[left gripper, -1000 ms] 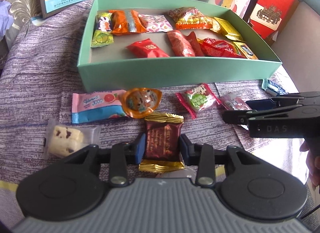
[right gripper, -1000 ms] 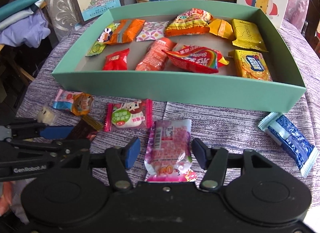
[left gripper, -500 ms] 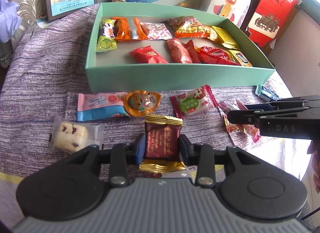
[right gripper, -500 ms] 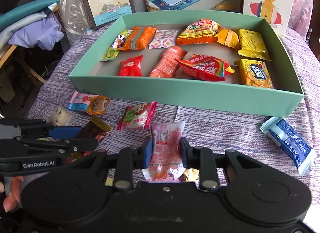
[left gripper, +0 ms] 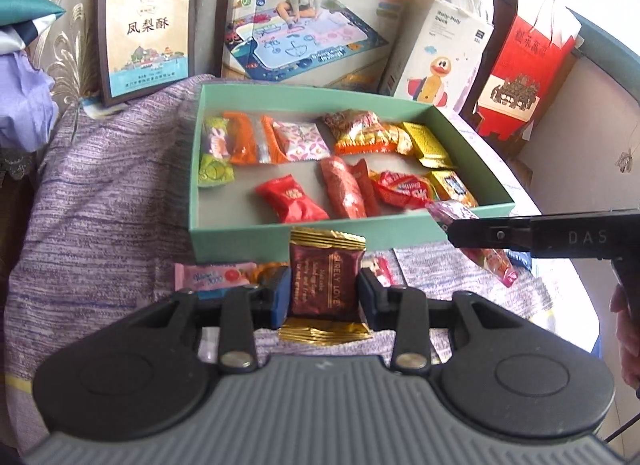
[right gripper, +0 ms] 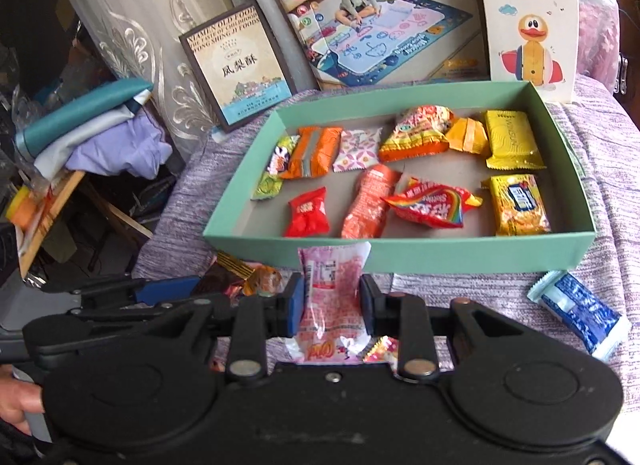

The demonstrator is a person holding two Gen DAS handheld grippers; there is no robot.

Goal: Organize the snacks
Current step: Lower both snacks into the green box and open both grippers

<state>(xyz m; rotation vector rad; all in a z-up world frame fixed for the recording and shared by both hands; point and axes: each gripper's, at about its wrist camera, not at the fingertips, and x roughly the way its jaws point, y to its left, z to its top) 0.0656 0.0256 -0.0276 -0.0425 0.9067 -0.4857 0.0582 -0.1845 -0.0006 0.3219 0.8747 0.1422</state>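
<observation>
Left wrist view, from the left: a brown pastry box (left gripper: pixel 146 31) printed "XIAMEN OLD FOOD / WONG SHING JI FOODS" leans at the back, then a children's drawing-mat box (left gripper: pixel 304 33), a white "Roly-Poly Duck" box (left gripper: pixel 440 61) and a red carton (left gripper: pixel 528 65). They stand behind the teal tray (left gripper: pixel 240 233), probably only as a backdrop. The tray already holds most snacks, roughly in two rows, among them a red Skittles bag (left gripper: pixel 404 193).

The left gripper (left gripper: pixel 325 297) is closed on a maroon and gold packet (left gripper: pixel 326 283) reading "SURELY LOVE", pinched by its sides and held clear of the purple cloth (left gripper: pixel 100 205), just short of the tray's near wall, seemingly for dropping in. A pink "3000" sachet (left gripper: pixel 212 275) still lies on the cloth.

Right wrist view: the right gripper (right gripper: pixel 331 303) is likewise clamped on a pink translucent packet (right gripper: pixel 334 297), barcode up, in front of the tray. A blue and white wrapper (right gripper: pixel 580 307) waits on the cloth at right.
</observation>
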